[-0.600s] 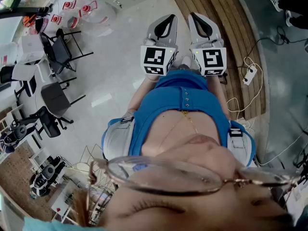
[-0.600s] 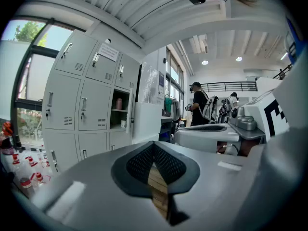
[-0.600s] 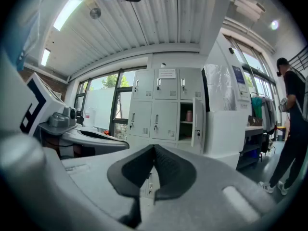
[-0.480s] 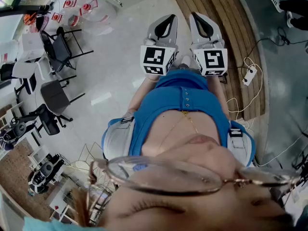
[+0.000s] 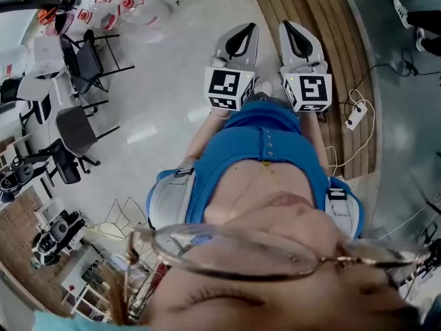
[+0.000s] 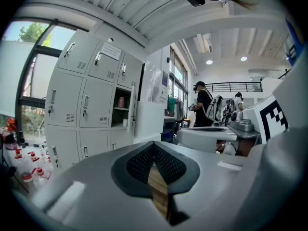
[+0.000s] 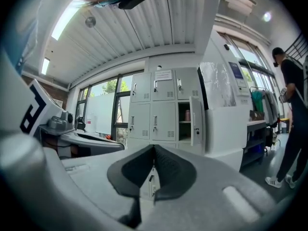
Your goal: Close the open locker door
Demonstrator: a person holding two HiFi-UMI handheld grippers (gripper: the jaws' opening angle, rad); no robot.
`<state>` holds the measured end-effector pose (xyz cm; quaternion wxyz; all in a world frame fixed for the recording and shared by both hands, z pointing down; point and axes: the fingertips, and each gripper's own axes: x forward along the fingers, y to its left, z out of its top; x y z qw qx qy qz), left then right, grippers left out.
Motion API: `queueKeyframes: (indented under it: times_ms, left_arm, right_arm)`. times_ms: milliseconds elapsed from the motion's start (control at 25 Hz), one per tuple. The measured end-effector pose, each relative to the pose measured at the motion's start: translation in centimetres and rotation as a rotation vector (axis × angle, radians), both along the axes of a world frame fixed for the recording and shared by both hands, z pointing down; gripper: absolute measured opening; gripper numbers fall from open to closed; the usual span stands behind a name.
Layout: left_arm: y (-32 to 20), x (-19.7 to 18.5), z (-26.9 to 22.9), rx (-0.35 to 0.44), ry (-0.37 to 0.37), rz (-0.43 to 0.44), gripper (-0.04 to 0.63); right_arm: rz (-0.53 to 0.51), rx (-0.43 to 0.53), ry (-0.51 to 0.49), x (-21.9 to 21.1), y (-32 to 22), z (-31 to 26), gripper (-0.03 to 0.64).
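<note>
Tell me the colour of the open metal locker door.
Light grey. The open metal locker door shows best in the right gripper view.

No writing can be read. A white sheet (image 7: 163, 74) is stuck high on the lockers (image 7: 153, 114), and a blue notice (image 7: 235, 72) hangs on the tall white cabinet (image 7: 222, 129) beside them; the print on both is too small.

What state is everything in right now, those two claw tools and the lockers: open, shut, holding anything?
left gripper: shut, nothing between its jaws.
right gripper: shut, nothing between its jaws.
locker door: swung open, no gripper touching it.
neighbouring locker doors: closed.
pink item on the open locker's shelf: standing upright.
</note>
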<state>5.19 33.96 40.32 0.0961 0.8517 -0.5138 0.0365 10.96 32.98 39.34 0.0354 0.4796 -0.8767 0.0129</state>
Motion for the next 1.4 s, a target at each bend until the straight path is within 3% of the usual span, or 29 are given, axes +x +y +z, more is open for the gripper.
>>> queueKeyframes:
  times_ms: [760,1400]
  left_arm:
    - [-16.6,-4.9,-0.2,0.011,0.005,0.110,-0.002]
    - [-23.7,-10.1,0.8,-0.012,0.007,0.155,-0.002]
  right_arm:
    - [0.028,0.014,0.011,-6.1,-15.7,-0.5,0.000]
    - [0.045,0.003,-0.018,-11.6,-23.0,0.3,0.000]
